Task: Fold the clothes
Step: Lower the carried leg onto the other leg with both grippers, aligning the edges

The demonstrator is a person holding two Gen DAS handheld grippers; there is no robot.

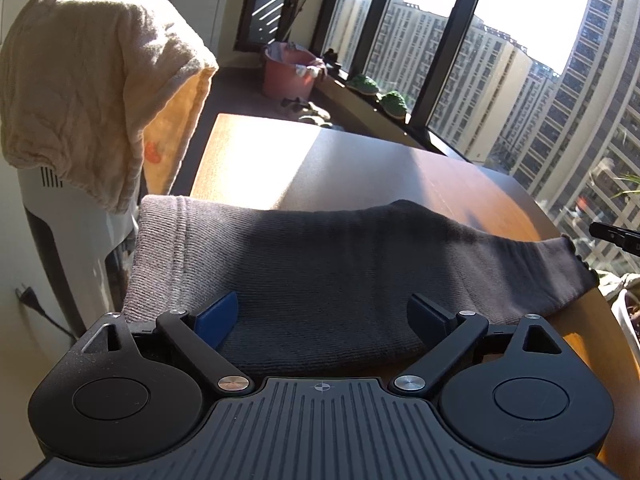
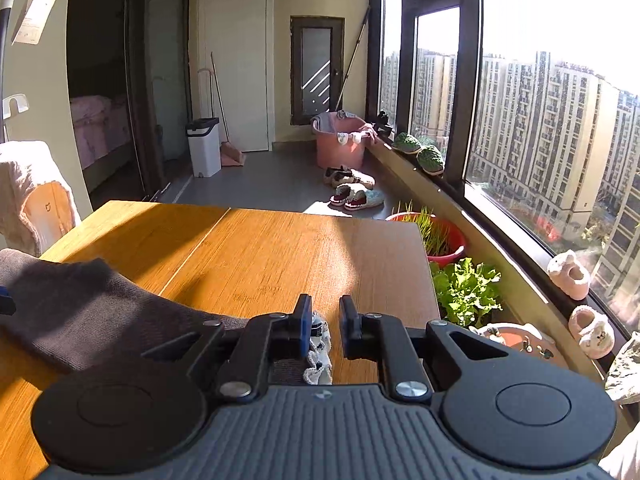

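Right tongs, slightly parted, straddle the dark garment's white-trimmed edge on the table.

Harsh window sunlight, perhaps overexposed.

The garment lies across the table near edge, windows to its right

Left claw and right claw: matte black ribbed housings, blue pads, silver pivot screws
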